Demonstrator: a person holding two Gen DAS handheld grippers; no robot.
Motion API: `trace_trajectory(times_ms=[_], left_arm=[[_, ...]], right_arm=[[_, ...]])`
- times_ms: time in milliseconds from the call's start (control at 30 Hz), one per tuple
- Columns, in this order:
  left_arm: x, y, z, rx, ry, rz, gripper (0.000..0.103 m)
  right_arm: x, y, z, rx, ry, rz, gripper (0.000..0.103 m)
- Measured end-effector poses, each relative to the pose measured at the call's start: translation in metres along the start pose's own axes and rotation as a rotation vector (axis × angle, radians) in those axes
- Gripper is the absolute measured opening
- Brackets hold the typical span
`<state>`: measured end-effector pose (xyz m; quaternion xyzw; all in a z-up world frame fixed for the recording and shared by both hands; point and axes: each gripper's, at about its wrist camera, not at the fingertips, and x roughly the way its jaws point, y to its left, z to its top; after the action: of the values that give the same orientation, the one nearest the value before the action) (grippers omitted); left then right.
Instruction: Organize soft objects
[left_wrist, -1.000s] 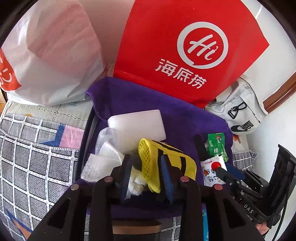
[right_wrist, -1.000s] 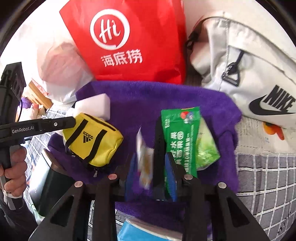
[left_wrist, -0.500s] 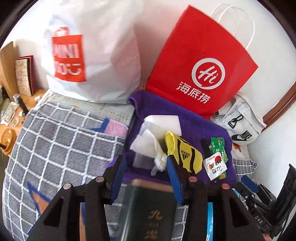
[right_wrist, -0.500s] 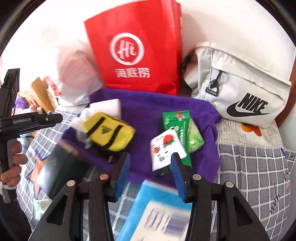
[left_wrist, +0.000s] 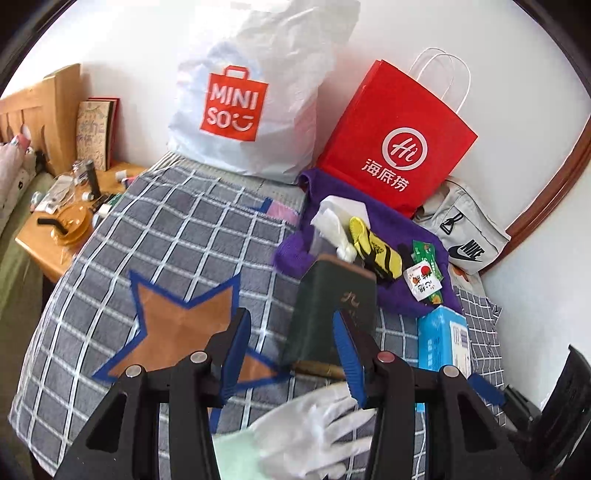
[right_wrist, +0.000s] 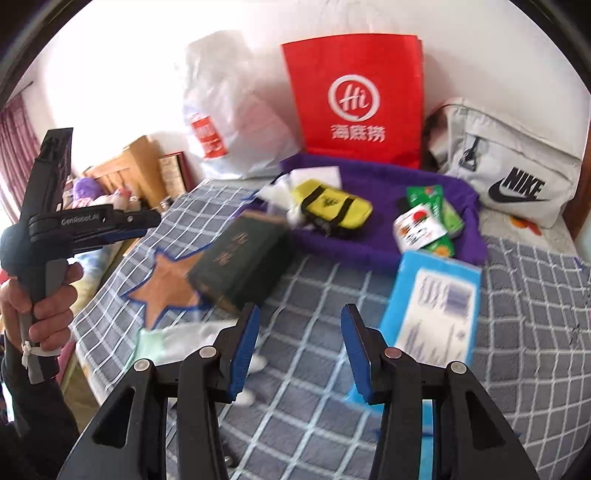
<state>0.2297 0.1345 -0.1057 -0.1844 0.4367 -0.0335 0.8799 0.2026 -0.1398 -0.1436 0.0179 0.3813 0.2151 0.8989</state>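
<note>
A purple towel (left_wrist: 291, 254) (right_wrist: 388, 177) lies spread at the far side of the bed. On it rest a white foam block (left_wrist: 343, 203), a crumpled white cloth (left_wrist: 332, 229) (right_wrist: 280, 192), a yellow pouch (left_wrist: 376, 251) (right_wrist: 332, 205), a green packet (left_wrist: 424, 251) (right_wrist: 432, 199) and a white-and-red packet (left_wrist: 423, 280) (right_wrist: 417, 227). My left gripper (left_wrist: 291, 354) hangs open over the checked blanket, well back from the towel, nothing between its pads. My right gripper (right_wrist: 301, 350) is also open and empty. A white glove (left_wrist: 314, 432) (right_wrist: 177, 339) lies just below the left gripper.
A dark green book (left_wrist: 332, 302) (right_wrist: 240, 254) and a blue tissue pack (left_wrist: 443, 339) (right_wrist: 432, 306) lie in front of the towel. A red paper bag (left_wrist: 395, 140), a white shopping bag (left_wrist: 251, 103) and a grey sling bag (right_wrist: 517, 173) lean on the wall. A cluttered nightstand (left_wrist: 55, 229) stands left.
Both grippers opened and drew back from the towel. The left left the white cloth beside the yellow pouch; the right left the white-and-red packet on the green packet.
</note>
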Motion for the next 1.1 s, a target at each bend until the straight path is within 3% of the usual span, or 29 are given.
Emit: trace_trajectory(times_ms=[267,533,800,967,1000,1100], left_arm=[[-0.021,0.014,-0.047,0.014,0.013,0.015,0.044],[-0.018,0.034,-0.085,-0.016,0.050,0.011,0.044],[-0.016,0.035,-0.095,0.015,0.060,0.002,0.044],[-0.012,0.035,-0.095,0.022,0.070,-0.012,0.044],[-0.010,0.035,-0.095,0.023,0.073,-0.015,0.044],[-0.005,0.034,-0.096,0.030,0.085,-0.013,0.045]], right_arm=[[0.006,0.045,-0.058,-0.076,0.059,0.041,0.046],[0.026,0.087,-0.103,-0.200,0.122,0.069,0.045],[0.050,0.109,-0.124,-0.263,0.165,0.060,0.045],[0.057,0.111,-0.127,-0.292,0.141,0.012,0.045],[0.059,0.112,-0.128,-0.306,0.140,0.000,0.044],[0.057,0.109,-0.125,-0.304,0.131,-0.003,0.027]])
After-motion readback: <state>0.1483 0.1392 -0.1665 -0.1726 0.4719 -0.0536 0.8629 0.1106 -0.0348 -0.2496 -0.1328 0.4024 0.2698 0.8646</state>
